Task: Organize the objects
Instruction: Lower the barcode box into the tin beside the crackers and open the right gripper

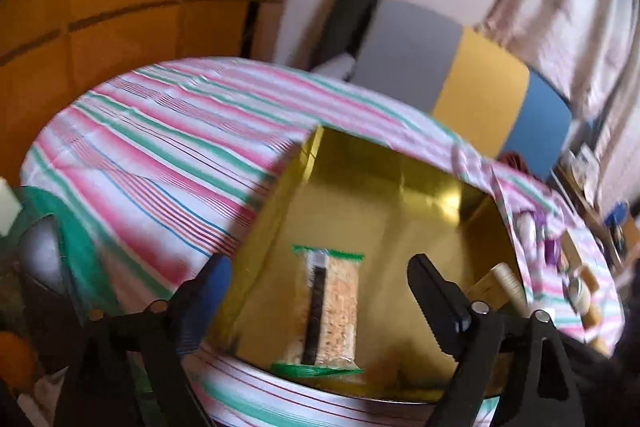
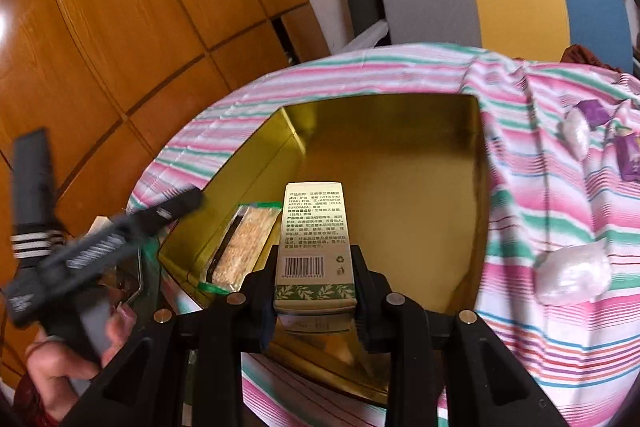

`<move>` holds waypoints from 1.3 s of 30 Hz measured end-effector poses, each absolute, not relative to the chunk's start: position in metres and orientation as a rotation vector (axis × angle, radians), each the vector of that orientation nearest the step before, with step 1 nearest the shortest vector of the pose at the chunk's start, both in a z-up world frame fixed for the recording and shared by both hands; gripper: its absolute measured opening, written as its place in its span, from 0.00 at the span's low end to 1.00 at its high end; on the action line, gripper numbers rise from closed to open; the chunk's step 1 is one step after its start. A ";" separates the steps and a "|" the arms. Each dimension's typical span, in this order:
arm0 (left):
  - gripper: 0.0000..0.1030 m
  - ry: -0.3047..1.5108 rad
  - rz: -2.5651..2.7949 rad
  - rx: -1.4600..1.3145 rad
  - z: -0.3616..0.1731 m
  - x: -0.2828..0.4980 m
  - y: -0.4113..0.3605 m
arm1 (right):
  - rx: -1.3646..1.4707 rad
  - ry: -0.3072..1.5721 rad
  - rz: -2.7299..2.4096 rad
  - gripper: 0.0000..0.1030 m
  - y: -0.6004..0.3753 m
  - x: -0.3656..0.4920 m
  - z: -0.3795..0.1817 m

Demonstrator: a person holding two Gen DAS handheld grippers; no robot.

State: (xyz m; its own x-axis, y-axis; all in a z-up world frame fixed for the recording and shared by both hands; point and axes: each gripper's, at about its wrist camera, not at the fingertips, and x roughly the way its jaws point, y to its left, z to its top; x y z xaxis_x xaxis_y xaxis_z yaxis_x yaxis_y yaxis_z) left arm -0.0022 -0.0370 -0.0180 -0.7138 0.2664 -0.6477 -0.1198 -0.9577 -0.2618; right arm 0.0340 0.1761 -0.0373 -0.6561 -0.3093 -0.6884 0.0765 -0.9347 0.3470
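Right gripper (image 2: pixel 314 267) clamps an upright cream carton (image 2: pixel 314 247) above the near edge of the gold tin box (image 2: pixel 400 211) on the striped tablecloth (image 2: pixel 540 227); left gripper (image 1: pixel 316 291) hangs open, holding nothing, over the green-edged snack packet (image 1: pixel 328 307) lying inside near the tin's left wall

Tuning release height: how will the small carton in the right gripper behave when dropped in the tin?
The carton looks like stiff printed card, probably light. Flat faces suggest no rolling. The right gripper holds it over the gold tin; its glossy floor may let it slide.
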 end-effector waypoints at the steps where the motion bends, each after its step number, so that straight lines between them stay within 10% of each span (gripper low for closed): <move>1: 0.92 -0.308 2.728 -1.064 -0.016 -0.001 -0.038 | 1.193 -0.425 -2.634 0.29 0.173 0.031 -0.039; 18: 0.97 -0.567 2.812 -1.071 -0.009 0.013 -0.079 | 1.226 -0.429 -2.560 0.42 0.142 0.017 -0.055; 39: 0.97 -0.357 2.546 -1.098 -0.014 0.033 0.008 | 1.075 -0.528 -2.899 0.42 0.240 0.076 -0.016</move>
